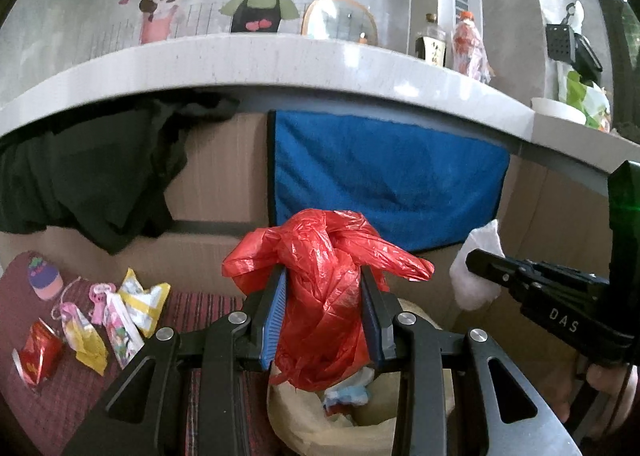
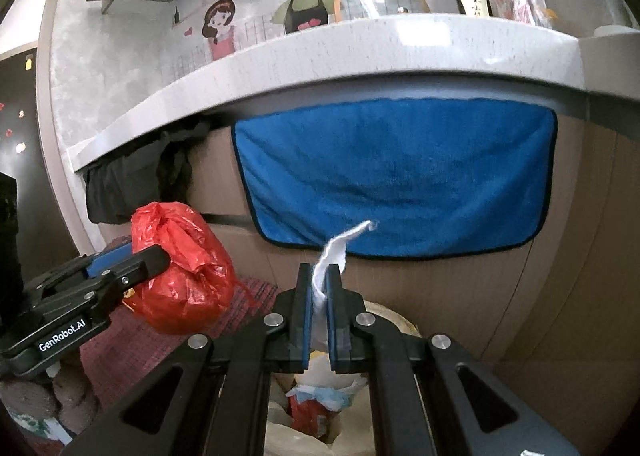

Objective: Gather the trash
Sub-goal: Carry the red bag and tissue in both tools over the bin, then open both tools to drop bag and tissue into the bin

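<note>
My left gripper [image 1: 324,296] is shut on a knotted red plastic bag [image 1: 324,256] and holds it above an open trash bin [image 1: 304,428] lined with a pale bag. The bin holds several scraps. The red bag also shows in the right wrist view [image 2: 180,268], at the left. My right gripper [image 2: 319,296] is shut on a white tissue [image 2: 336,252] and holds it over the same bin [image 2: 400,320]. The tissue also shows in the left wrist view [image 1: 476,268], at the right gripper's tip.
Several snack wrappers [image 1: 100,320] lie on a dark red striped mat [image 1: 208,308] left of the bin. A blue towel [image 1: 384,176] and a black cloth [image 1: 88,176] hang under a pale countertop [image 1: 280,60] with bottles [image 1: 468,44] on it.
</note>
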The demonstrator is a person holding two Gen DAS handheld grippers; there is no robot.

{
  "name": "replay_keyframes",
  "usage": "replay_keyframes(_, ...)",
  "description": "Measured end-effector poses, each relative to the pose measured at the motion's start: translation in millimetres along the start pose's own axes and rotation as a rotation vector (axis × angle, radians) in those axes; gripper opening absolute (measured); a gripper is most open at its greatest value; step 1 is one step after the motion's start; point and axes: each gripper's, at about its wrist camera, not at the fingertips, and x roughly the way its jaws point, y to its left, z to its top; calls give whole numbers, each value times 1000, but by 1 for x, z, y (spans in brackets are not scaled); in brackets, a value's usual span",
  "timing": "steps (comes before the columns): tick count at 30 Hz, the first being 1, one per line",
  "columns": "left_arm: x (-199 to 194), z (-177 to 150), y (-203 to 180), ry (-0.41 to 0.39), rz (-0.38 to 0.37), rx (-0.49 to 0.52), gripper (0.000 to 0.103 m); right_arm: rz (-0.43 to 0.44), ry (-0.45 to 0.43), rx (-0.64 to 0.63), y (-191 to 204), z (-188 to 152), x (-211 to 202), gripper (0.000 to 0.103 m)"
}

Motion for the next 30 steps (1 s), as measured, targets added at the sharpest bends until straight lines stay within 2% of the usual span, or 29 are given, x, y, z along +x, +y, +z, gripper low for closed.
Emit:
replay_keyframes(24, 54, -23, 13, 136, -42, -50, 36, 18, 106, 61, -16, -29, 45, 6)
replay_keyframes(26, 59, -24, 14, 154, -77, -52, 38, 25, 110, 65, -17, -30, 46, 9)
replay_keyframes(28, 63, -24, 17, 176, -105, -58, 50, 41, 133, 75, -18, -32, 50, 11)
replay_keyframes(30, 61, -23, 22, 173, -127, -80, 55, 35, 160, 83, -18, -33, 56, 26)
